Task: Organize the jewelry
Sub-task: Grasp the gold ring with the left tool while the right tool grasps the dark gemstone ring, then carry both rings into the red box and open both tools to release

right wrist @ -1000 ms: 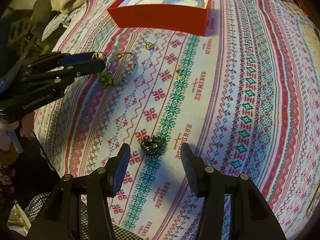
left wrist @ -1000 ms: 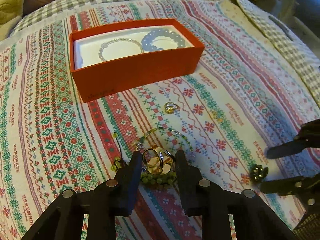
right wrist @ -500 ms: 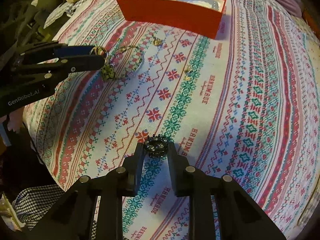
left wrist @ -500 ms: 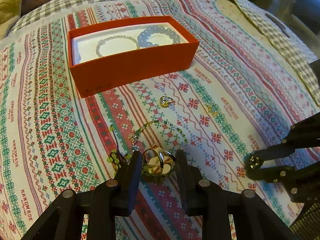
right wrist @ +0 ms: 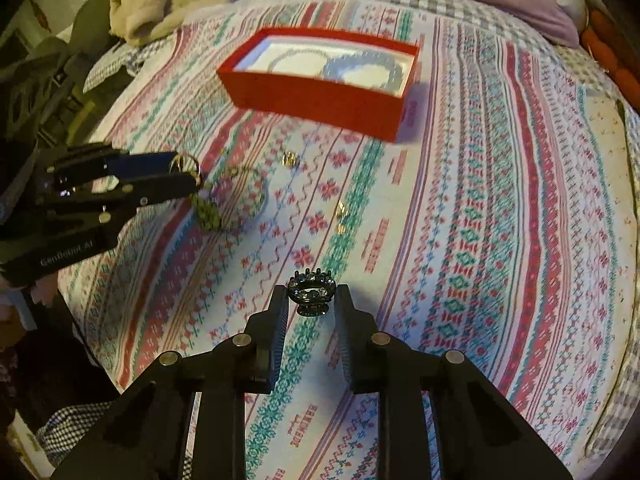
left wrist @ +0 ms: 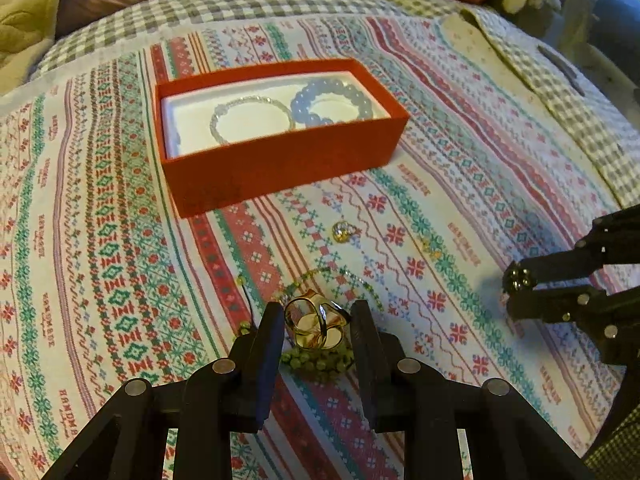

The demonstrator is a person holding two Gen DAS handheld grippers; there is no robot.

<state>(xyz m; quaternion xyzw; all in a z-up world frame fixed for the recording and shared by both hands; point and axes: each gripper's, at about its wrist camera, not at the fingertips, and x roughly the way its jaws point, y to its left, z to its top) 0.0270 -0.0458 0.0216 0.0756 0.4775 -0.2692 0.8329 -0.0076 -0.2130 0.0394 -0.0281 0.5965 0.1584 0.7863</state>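
An open red box (left wrist: 280,160) (right wrist: 320,98) on the patterned cloth holds a clear bead bracelet (left wrist: 250,118) and a blue bead bracelet (left wrist: 332,100). My left gripper (left wrist: 318,326) is shut on a gold ring (left wrist: 316,324), held just above the cloth over a green bead bracelet (left wrist: 316,360); it also shows in the right wrist view (right wrist: 186,172). My right gripper (right wrist: 312,296) is shut on a dark jewelled ring (right wrist: 312,286), lifted off the cloth; it also shows in the left wrist view (left wrist: 516,286).
A small gold ring (left wrist: 344,232) (right wrist: 289,159) and small gold earrings (left wrist: 430,246) (right wrist: 341,216) lie on the cloth between the grippers and the box. Pillows and blankets (left wrist: 24,8) lie behind. The bed edge drops off at the left in the right wrist view.
My right gripper closed on the dark ring and lifted it off the cloth. My left gripper, still holding the gold ring, rose slightly and drew back from the box.
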